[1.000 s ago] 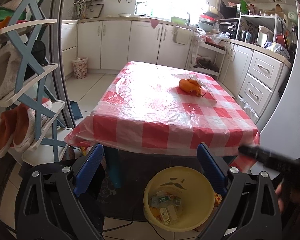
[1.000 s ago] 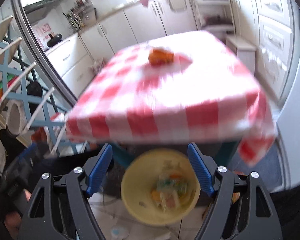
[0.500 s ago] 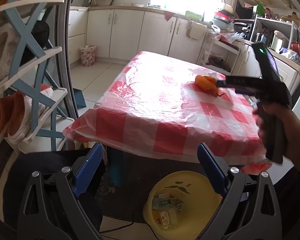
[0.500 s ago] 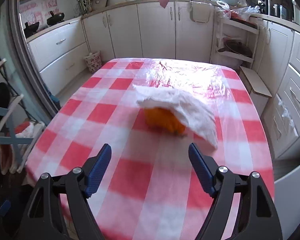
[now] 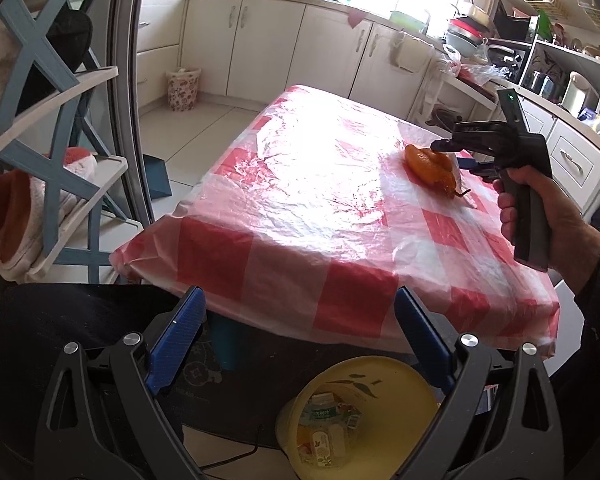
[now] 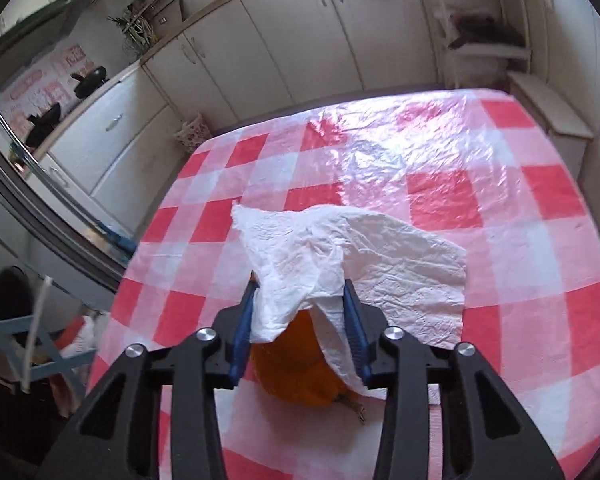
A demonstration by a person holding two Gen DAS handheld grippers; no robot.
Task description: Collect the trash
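An orange fruit peel [image 6: 296, 372] lies on the red-and-white checked tablecloth [image 6: 440, 196] with a crumpled white tissue [image 6: 352, 256] draped over it. My right gripper [image 6: 300, 308] has its blue pads on both sides of the peel and tissue, jaws narrowed around them. In the left wrist view the peel [image 5: 428, 166] sits at the table's right side with the right gripper [image 5: 454, 154] at it. My left gripper [image 5: 296, 340] is open and empty, held above a yellow trash bucket [image 5: 388, 384] on the floor that holds packets and wrappers.
A blue-and-white shoe rack [image 5: 48, 152] stands at the left. White kitchen cabinets [image 5: 268, 48] line the far wall, with a small floral bin [image 5: 183, 88] by them. A drawer unit [image 5: 572, 160] is right of the table. A dark mat [image 5: 236, 380] lies under the table.
My right gripper has moved from above the bucket up over the table to the peel and tissue, and its jaws have narrowed around them. The left gripper has risen slightly and stayed open.
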